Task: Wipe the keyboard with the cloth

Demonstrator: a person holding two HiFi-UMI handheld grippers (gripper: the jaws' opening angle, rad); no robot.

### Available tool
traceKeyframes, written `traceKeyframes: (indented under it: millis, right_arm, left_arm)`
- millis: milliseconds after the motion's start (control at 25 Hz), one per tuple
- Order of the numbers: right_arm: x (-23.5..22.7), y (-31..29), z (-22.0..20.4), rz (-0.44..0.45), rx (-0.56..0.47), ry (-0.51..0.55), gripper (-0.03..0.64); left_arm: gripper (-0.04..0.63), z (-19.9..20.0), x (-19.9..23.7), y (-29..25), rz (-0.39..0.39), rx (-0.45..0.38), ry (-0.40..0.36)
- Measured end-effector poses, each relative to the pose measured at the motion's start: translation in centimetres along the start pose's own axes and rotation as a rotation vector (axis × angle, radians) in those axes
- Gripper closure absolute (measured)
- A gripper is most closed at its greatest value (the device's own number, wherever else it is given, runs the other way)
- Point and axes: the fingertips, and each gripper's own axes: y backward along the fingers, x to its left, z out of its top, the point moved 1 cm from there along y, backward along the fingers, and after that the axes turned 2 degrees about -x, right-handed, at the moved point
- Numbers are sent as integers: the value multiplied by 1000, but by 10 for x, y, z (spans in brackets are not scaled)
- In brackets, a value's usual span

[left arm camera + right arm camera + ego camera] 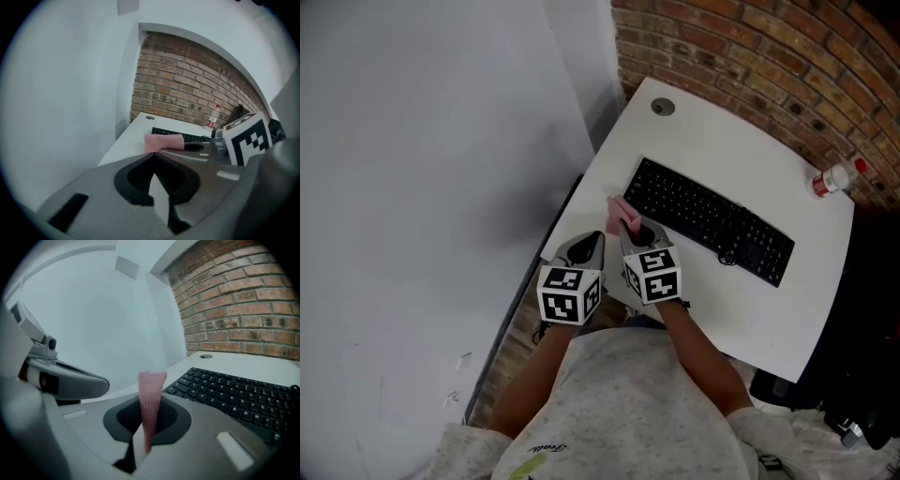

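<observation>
A white table [703, 131] stands against a brick wall [769, 56], and a black keyboard [708, 217] lies on it at a slant, its left end nearest the person. The right gripper [630, 228] reaches over the near edge of the table towards that left end. In the right gripper view its fingers [201, 427] are closed on a pink cloth [151, 399], a narrow knitted strip that runs up between them and sticks out past their tips. In the head view the free end of the cloth is just beside the keyboard's near left corner; whether it touches the keys cannot be told. The left gripper [594, 238] is close beside the right one on its left, at the near edge of the table. Its fingers [93, 187] are pressed together at the tips with nothing between them, and its view looks along the table at the pink cloth and the keyboard behind it. A small clear bottle [834, 178] with a red cap lies at the table's far right corner, well apart from the keyboard. A round grey cable hole [663, 107] sits near the far left corner, beyond the keyboard. A plain pale wall [431, 187] fills the left side.
</observation>
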Motion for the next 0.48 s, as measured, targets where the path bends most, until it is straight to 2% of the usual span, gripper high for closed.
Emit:
traceKeyframes:
  millis: [240, 480]
  right_arm:
    - [-4, -13, -3, -42, 34, -1, 595]
    - [-8, -20, -1, -107, 50, -26, 595]
  left_arm:
    - [597, 8, 8, -2, -26, 16, -6]
    - [597, 20, 16, -13, -107, 45, -44]
